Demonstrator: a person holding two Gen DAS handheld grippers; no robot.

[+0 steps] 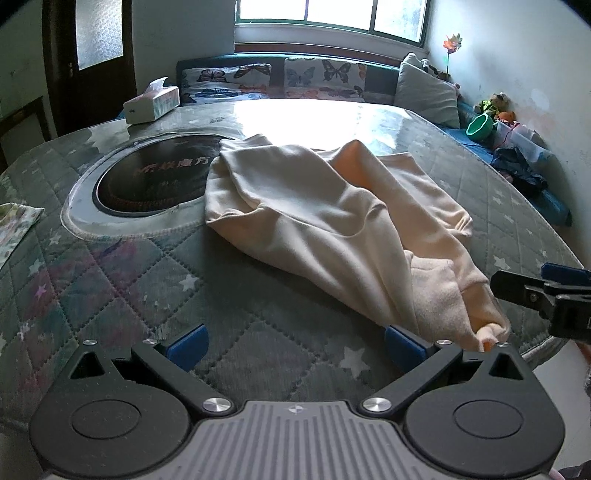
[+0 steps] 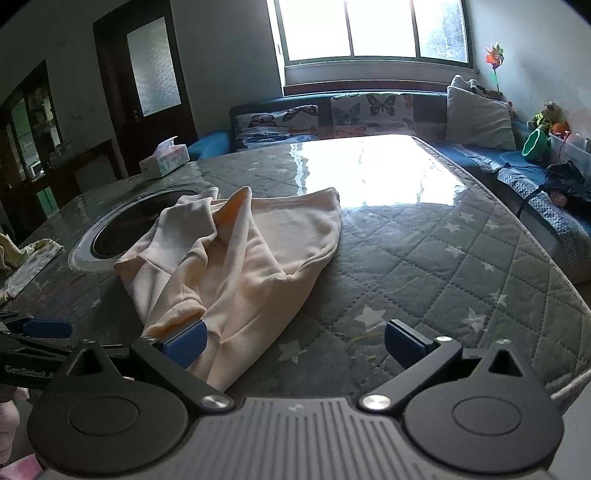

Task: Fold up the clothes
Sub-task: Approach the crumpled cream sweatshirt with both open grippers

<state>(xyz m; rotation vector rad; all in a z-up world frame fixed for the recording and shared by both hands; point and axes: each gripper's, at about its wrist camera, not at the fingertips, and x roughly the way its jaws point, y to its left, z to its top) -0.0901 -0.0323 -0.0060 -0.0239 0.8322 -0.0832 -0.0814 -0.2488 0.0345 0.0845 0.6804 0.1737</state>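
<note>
**Cream garment bunched on quilted table, both sets of fingers spread**

Left gripper (image 1: 295, 347) fingers (image 1: 404, 345) spread wide, grasping nothing, though right pad touches the near corner of the cream garment (image 1: 332, 218). Right gripper (image 2: 295, 345) likewise released, its left pad (image 2: 184, 341) resting against the garment's near hem. Garment crumpled, long axis running from the near edge diagonally away toward the dark round inset (image 1: 155, 181), wide end far, narrow bunched end near. Orange inner side showing in folds.

Beneath, a table (image 2: 443, 266) covered in grey-green star-printed quilting under glossy clear sheet, glare from window (image 2: 369, 29) washing out the far half. Tissue box (image 1: 151, 105) at far left. Beyond, sofa with butterfly cushions (image 1: 321, 77), green bowl (image 1: 480, 125), dark door (image 2: 147, 66).

Sleeves and neckline impossible to pick out. Patterned cloth (image 1: 14, 229) cut off at left.
</note>
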